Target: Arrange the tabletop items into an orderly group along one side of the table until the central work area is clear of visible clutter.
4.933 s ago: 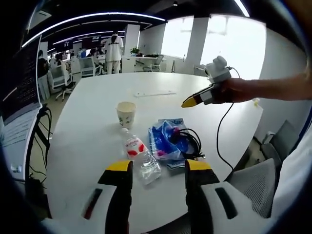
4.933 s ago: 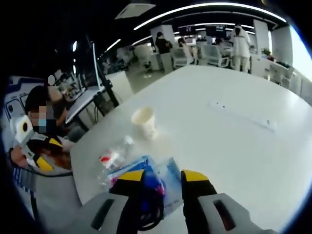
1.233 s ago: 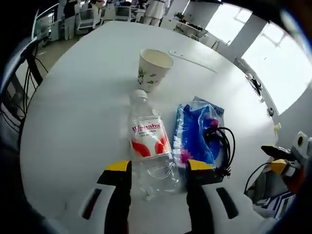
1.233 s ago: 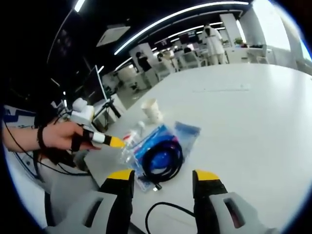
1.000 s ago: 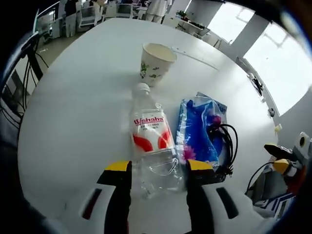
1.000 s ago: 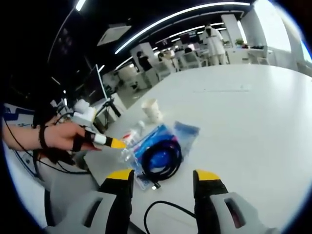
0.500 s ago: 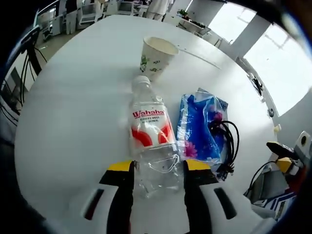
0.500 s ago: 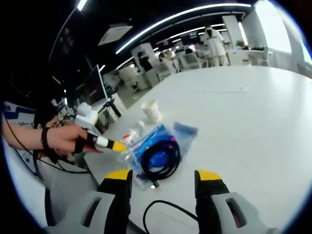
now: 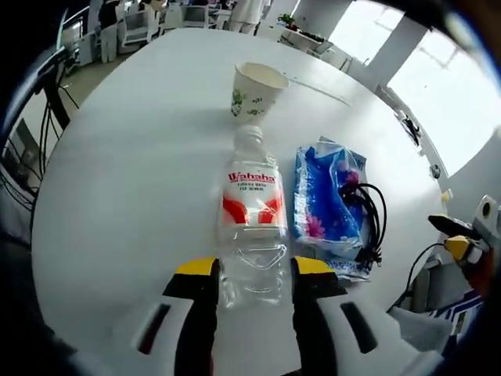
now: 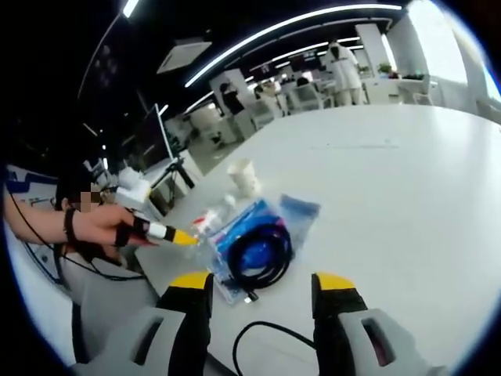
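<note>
**Bottle between the left jaws on a white round table in an open office**

The table is white, smooth and round-edged, and stands in a large open-plan office with desks, chairs, dark ceiling with long curved light strips, bright windows on one side and people standing far behind.

In the left gripper view, the left gripper has its yellow-tipped jaws narrowly set on either side of the base of a clear plastic bottle with a red and white label; they look to be gripping it. The bottle lies on its side near the table's near edge, its cap pointing toward a paper cup that stands upright just beyond it, closer to the table's middle. Just beside the bottle lies a blue plastic packet with a coil of black cable resting on it, close to the table's edge.

In the right gripper view, the right gripper is held over the table's edge with its jaws wide apart and nothing between them. Ahead of it lie the packet and the cable, then the bottle and the cup. A person's hand holds the left gripper at the edge.
</note>
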